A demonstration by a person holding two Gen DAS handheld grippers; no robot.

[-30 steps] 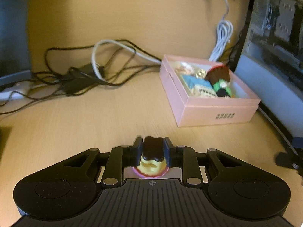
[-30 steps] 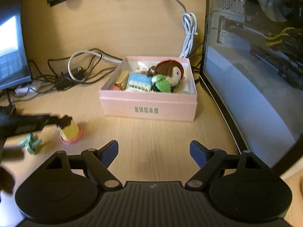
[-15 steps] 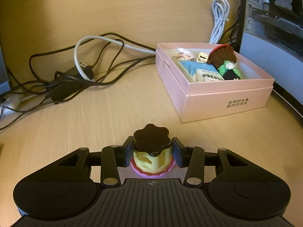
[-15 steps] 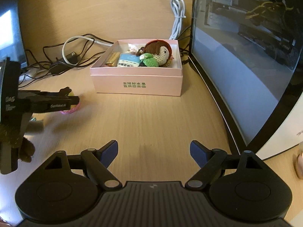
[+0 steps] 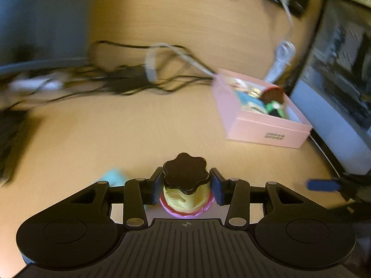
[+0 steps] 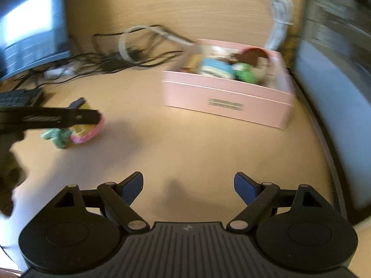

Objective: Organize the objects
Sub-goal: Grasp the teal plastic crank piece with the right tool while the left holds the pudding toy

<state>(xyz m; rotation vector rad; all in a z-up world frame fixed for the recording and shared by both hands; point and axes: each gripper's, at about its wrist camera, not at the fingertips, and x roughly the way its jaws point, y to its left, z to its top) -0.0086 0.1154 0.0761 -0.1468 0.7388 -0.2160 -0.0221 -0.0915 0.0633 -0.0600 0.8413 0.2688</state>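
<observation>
A toy pudding (image 5: 185,185) with a dark brown top, yellow body and pink base sits between the pads of my left gripper (image 5: 186,186), which is shut on it. From the right wrist view the left gripper (image 6: 85,111) holds the toy pudding (image 6: 87,133) tilted just above the desk. The pink box (image 5: 262,127) lies ahead to the right, holding a crocheted doll (image 5: 274,99) and a blue packet. My right gripper (image 6: 187,186) hovers over bare desk in front of the pink box (image 6: 227,99); its jaws are opening with nothing between them.
A small green toy (image 6: 56,136) lies on the desk under the left gripper. Tangled cables (image 5: 139,81) run along the back. A glass-sided computer case (image 6: 336,81) stands right of the box, with a monitor (image 6: 30,37) and keyboard (image 6: 16,97) at the left.
My left gripper has closed on the pudding's wide body and lifted it off the desk, tilting it. The right gripper has dropped nearer the desk and rolled, with the box now nearer in its view.
</observation>
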